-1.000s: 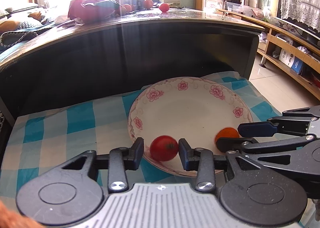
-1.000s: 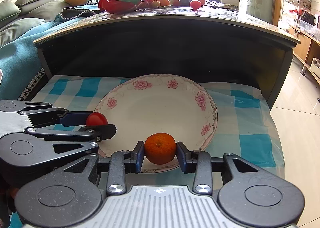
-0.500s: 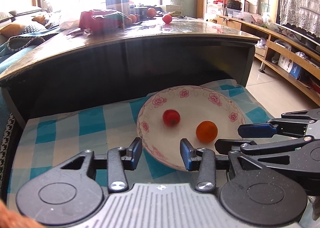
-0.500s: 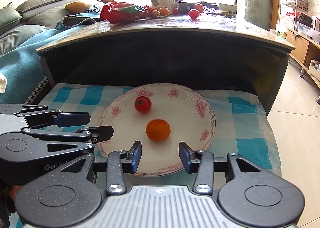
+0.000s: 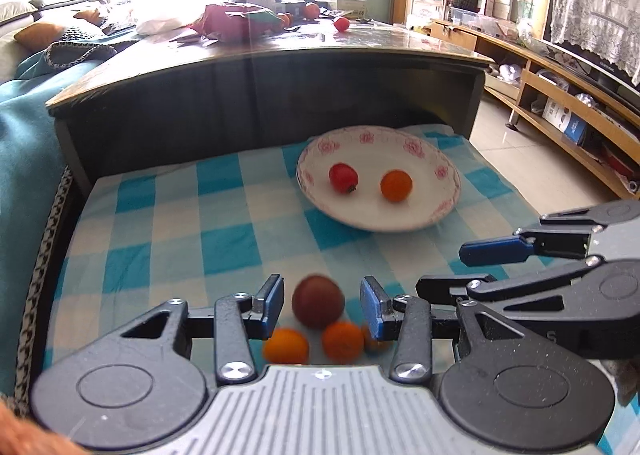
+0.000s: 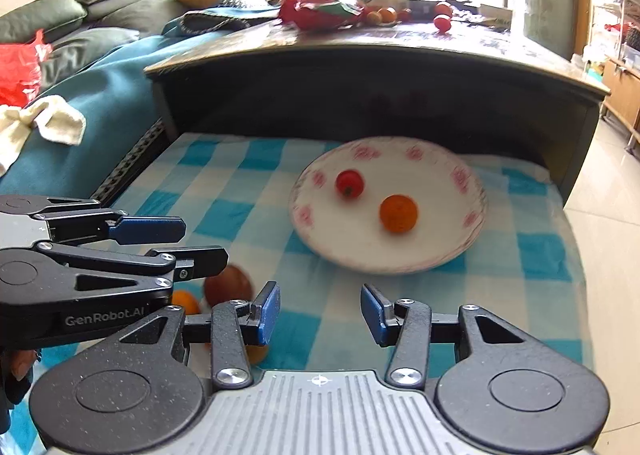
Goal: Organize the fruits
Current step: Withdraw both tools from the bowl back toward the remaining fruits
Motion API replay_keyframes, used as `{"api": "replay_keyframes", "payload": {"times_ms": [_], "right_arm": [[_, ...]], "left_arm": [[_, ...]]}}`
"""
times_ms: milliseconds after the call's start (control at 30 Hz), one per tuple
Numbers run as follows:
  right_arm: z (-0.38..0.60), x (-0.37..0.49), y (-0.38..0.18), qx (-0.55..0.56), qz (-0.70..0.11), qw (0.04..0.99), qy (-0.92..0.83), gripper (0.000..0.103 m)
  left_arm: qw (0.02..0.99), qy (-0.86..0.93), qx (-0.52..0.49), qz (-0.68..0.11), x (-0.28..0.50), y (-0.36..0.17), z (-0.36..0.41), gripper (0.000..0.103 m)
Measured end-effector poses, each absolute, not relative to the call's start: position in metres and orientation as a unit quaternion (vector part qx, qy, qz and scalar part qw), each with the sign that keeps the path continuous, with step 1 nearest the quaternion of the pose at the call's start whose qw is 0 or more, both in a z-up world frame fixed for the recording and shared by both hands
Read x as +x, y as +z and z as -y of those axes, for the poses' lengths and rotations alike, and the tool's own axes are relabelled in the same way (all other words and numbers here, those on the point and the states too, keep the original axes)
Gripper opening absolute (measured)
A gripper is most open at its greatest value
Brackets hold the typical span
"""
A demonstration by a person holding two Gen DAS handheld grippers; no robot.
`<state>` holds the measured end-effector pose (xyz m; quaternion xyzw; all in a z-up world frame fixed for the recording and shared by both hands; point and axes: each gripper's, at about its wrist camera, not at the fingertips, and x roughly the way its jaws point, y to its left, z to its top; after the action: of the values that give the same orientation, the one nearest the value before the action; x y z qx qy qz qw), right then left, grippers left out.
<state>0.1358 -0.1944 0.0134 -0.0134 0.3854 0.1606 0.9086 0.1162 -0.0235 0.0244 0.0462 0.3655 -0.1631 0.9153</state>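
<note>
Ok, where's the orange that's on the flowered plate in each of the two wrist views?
Left wrist: the orange is right of centre, on the right half of the plate.
Right wrist: the orange is right of centre, near the plate's middle.
Shared landmark: the red tomato lies on the plate just left of the orange in both.

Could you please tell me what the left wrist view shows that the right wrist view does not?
Only the left view shows the wooden shelf and three small oranges near the dark fruit. Only the right view shows the sofa, red bag and white cloth. Both show the plate with a tomato and orange.
</note>
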Motion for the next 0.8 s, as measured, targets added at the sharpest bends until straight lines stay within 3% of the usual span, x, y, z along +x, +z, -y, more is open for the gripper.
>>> {"api": "replay_keyframes", "payload": {"times_ms": [433, 800], "right_arm": [[0.179, 0.105, 0.012, -0.031, -0.422, 0.891, 0.167, 0.042], [0.175, 0.114, -0.005, -0.042, -0.428, 0.879, 0.203, 0.042]], "left_arm": [[0.888, -0.163, 0.024, -0.428, 0.08, -0.015, 0.007, 0.051], [0.884, -0.186, 0.036, -0.428, 0.076, -0.03, 0.016, 0.051]]}}
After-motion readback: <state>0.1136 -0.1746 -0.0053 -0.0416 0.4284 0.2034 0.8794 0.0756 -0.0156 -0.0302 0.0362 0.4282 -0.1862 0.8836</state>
